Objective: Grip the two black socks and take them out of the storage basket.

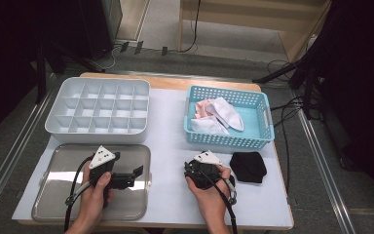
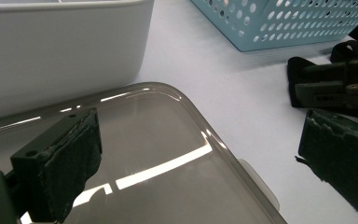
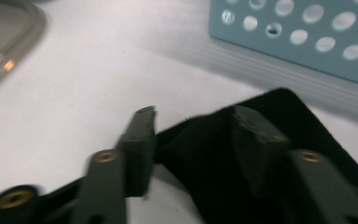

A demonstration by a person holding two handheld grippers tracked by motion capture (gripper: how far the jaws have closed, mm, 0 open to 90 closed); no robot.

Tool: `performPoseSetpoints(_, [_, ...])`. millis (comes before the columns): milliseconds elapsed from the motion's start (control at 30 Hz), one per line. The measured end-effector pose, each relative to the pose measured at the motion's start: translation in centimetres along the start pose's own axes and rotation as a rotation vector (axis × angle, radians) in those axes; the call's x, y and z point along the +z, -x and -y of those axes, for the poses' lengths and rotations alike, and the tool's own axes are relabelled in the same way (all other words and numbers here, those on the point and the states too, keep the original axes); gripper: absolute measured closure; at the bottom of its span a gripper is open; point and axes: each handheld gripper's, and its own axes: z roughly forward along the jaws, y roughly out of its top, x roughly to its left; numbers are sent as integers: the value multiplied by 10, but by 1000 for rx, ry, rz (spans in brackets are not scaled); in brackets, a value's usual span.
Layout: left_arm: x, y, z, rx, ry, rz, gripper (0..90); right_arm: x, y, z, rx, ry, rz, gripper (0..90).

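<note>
White surface [image 1: 170, 146] with dim floor and cables behind. On it: a grey sorting box [image 1: 99, 110], a blue basket [image 1: 229, 117] with white and pink cloths [image 1: 216, 116], a shiny metal tray [image 1: 58, 190]. Near the front right, just beside the basket, a black cloth [image 1: 248, 166], bunched up.

Left hand [image 1: 96, 191] low over the tray, wrist straight, left gripper [image 1: 135, 174] pointing right, jaws wide apart, nothing between them.

Right hand [image 1: 208, 191] beside the black cloth, right gripper [image 3: 193, 133] tipped down onto it. Jaws partly apart with the cloth between them; maybe gripping, hard to tell in the blur.
</note>
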Motion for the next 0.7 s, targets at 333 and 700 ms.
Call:
performPoseSetpoints(333, [1, 4, 1, 10, -2, 8, 0, -20, -15, 7, -170, 11, -219, 871])
performPoseSetpoints(700, [1, 4, 1, 7, -6, 9, 0, -68, 49, 36, 49, 133, -62, 532])
